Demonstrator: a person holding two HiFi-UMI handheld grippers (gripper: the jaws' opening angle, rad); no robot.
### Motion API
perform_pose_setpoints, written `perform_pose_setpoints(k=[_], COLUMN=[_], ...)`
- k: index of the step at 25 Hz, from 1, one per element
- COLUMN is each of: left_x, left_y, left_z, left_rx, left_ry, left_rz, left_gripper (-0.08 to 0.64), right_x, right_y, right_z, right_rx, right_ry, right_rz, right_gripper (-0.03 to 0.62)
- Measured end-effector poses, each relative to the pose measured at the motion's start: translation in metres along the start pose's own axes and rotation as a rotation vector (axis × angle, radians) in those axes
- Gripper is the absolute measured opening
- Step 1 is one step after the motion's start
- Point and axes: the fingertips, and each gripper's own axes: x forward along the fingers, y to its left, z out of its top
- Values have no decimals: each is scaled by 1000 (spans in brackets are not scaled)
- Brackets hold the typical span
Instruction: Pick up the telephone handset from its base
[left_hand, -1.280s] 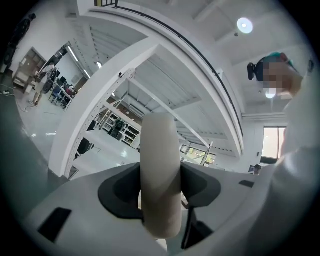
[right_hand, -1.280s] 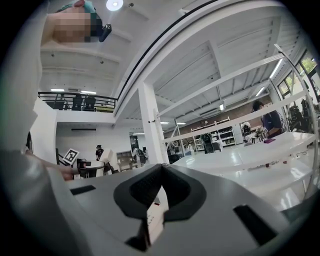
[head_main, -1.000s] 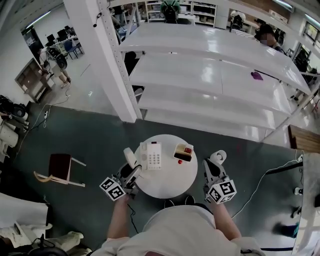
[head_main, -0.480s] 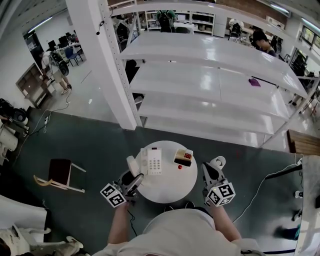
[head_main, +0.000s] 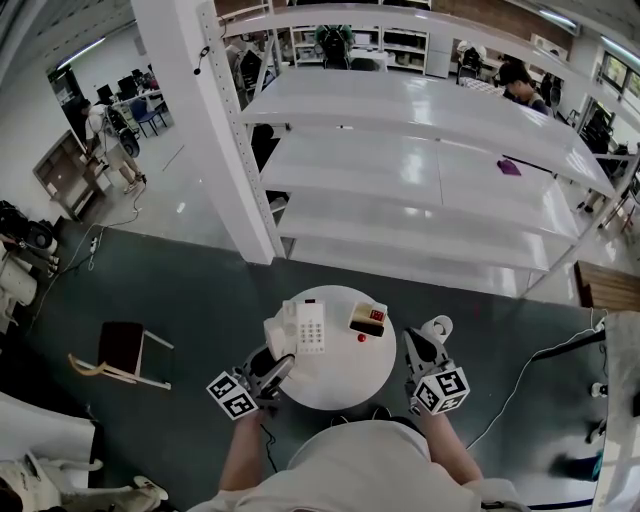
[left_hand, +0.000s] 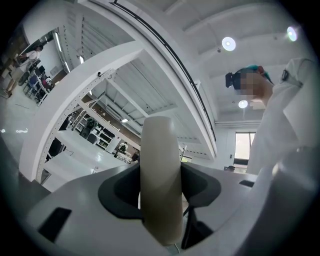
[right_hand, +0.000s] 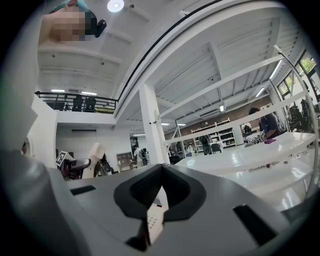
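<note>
While the left gripper (head_main: 272, 365) pinches the cream handset (head_main: 277, 333) at the surface's (head_main: 340, 380) left edge, just beside its base (head_main: 311, 326), squeeze firmly, lift straight up without tugging any cord, and leave the empty, pressed-together right gripper (head_main: 413, 345) parked at the right edge.

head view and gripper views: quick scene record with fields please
handset: clamped in the left gripper, at the base's left
telephone base: on the round table, keypad up
right gripper: jaws together, empty, by the table's right edge
also on table: small box
</note>
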Motion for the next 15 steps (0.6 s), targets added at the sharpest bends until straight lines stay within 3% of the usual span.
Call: perform_pose_setpoints(k=[15], left_x=[-6], left_y=[7], left_z=[-2], left_rx=[-9], left_ry=[0], left_rz=[25], left_gripper=[224], right_x=[4], right_y=[1], right_z=[-4], right_rx=[4], right_ry=[3], right_rz=[5], right_gripper=[8])
